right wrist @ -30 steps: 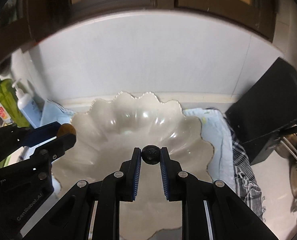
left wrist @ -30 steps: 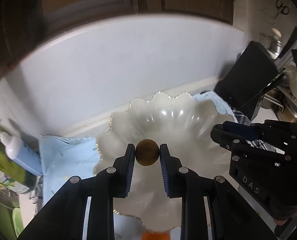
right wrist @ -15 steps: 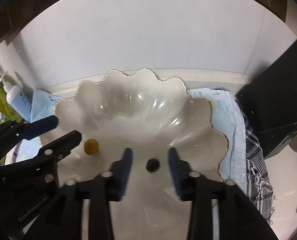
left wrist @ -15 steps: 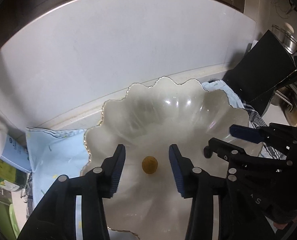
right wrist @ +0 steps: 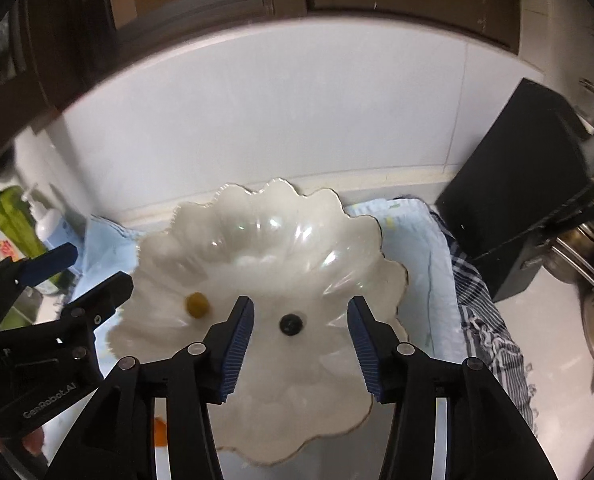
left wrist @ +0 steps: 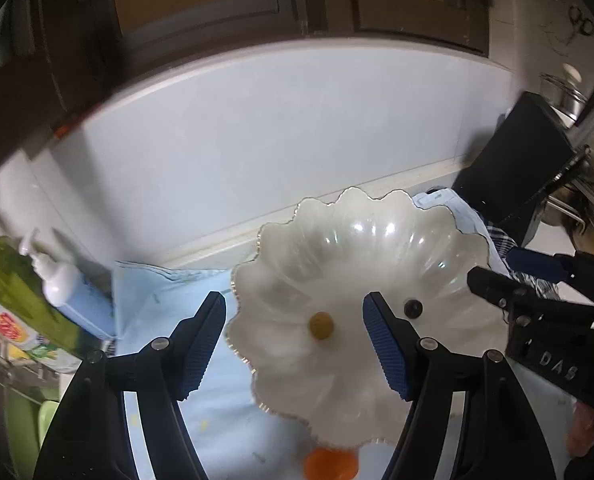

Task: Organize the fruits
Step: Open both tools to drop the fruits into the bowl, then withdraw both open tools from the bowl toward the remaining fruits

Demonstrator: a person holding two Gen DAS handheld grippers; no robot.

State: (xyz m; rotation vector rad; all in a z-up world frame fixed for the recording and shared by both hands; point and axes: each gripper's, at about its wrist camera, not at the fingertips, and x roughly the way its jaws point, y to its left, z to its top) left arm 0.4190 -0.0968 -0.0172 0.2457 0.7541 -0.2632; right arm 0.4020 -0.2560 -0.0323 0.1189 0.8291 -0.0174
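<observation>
White counter [right wrist: 545,344] — light-blue cloth [right wrist: 413,248], checked towel [right wrist: 485,320], black box [right wrist: 517,184] on it.

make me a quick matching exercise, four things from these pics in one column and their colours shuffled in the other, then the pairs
Things:
1. scalloped bowl
2. larger small fruit in the bowl
3. smaller round fruit in the bowl
4. cloth under the bowl

Colours:
A. black
B. light blue
C. pearly white
D. brownish yellow

Pairs: 1-C, 2-D, 3-A, 4-B

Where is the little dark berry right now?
The dark berry lies loose in the white scalloped bowl, below the opening right gripper, with the yellow-brown fruit to its left.
</observation>
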